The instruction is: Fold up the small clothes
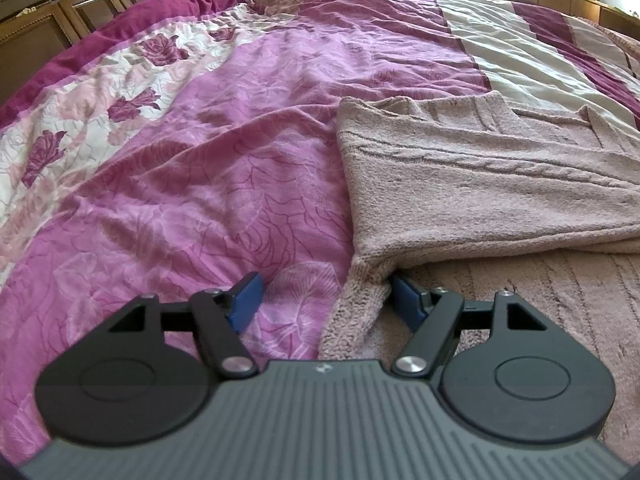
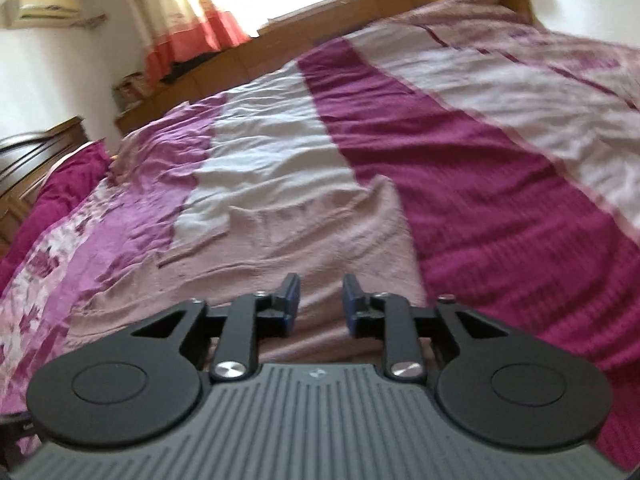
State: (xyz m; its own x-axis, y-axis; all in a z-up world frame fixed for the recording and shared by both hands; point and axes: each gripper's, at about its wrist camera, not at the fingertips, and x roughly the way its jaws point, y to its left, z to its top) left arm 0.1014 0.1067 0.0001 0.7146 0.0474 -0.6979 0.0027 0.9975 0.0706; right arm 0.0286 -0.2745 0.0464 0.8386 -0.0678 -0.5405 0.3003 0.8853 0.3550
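Left wrist view first, from its left side across: the bed cover (image 1: 180,152), pink with a rose print and darker stripes, fills the left and middle of the picture, running back to a wooden headboard (image 1: 60,20) at the far left corner. Right of centre lies the knitted sweater (image 1: 480,184), a dusty pink cable knit, with one layer already folded over another; the folded part stretches off toward the right edge of the view, so its long axis runs crosswise to the fingers. The left gripper (image 1: 326,296) sits at the garment's near-left corner with its jaws wide apart. One blue pad rests over bare bed cover, and the other is tucked just under the lifted edge of the upper layer, so the knitted corner lies between them but is not pinched.

Right wrist view, blurred, again left to right: the striped bed cover, then the same sweater (image 2: 280,240) spread directly ahead of the fingers and reaching under them, with a dark magenta stripe to the right. The right gripper (image 2: 320,304) hovers above the knit with its jaws apart by a narrow gap, holding nothing.

My judgement is that the left gripper is the nearer one to a usable grip, since the corner is already inside its jaws; closing there would let that edge be carried across toward the right.
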